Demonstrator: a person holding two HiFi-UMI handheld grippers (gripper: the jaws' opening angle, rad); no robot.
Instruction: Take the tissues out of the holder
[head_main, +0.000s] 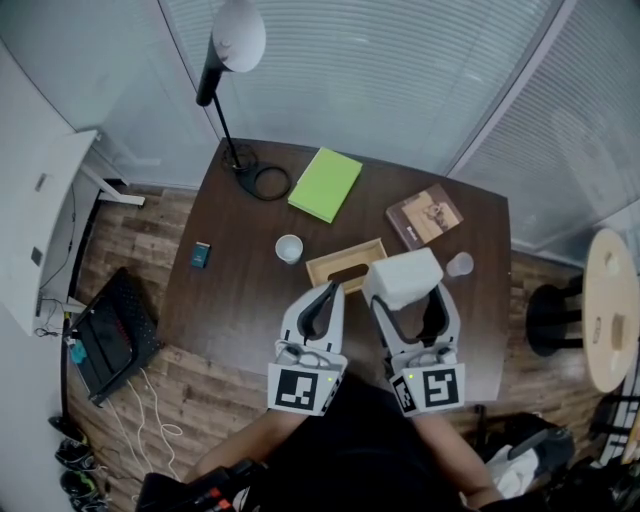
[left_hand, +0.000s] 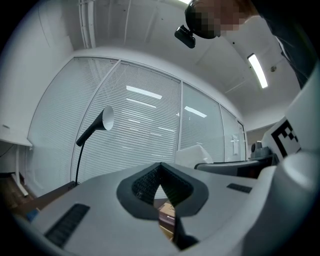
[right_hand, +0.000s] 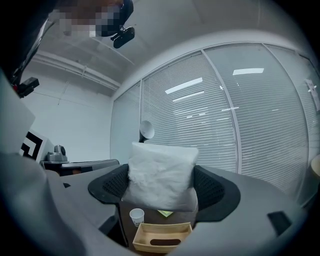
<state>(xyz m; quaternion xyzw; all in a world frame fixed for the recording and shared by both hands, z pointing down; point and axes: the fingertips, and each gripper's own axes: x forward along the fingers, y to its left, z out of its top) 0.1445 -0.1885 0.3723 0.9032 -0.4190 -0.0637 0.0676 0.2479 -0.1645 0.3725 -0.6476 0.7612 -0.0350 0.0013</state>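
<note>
White tissues (head_main: 403, 277) were one thick stack, clamped in the right claw (head_main: 408, 292). Its jaws were spread about the stack's width, with a pad on each side. Stack sat upright and stuck out past the fingertips, top edge pointing at the window blinds.

Tissues were up off the wooden holder (head_main: 345, 264), not touching it. Right gripper view had the holder (right_hand: 161, 237) lower in frame than the stack (right_hand: 160, 175), w/ a strip of dark surface showing between them. Holder lay flat on the surface (head_main: 240, 300), rimmed side up, dark oval slot visible. In head view the stack covered the holder's right end.

Left claw (head_main: 328, 292) was empty, fingertips pinched together. Left gripper view showed the tips meeting, only a thin gap lower down w/ a bit of the holder seen through it. It hovered just left of the tissues, above the holder's near edge.

Pose: both forearms reached fwd from the torso, side by side and roughly parallel. Marker cubes sat close to the body, claws aimed away over the near edge of the surface. Right claw sat a bit further out to the right.

Also on the surface:
- white cup (head_main: 289, 248), just left of the holder
- green notebook (head_main: 325, 184), behind them
- brown book (head_main: 424, 215), back right
- clear glass (head_main: 459, 264), right of the tissues
- small blue item (head_main: 201, 255), far left
- lamp (head_main: 232, 60), base at the back-left corner
</note>
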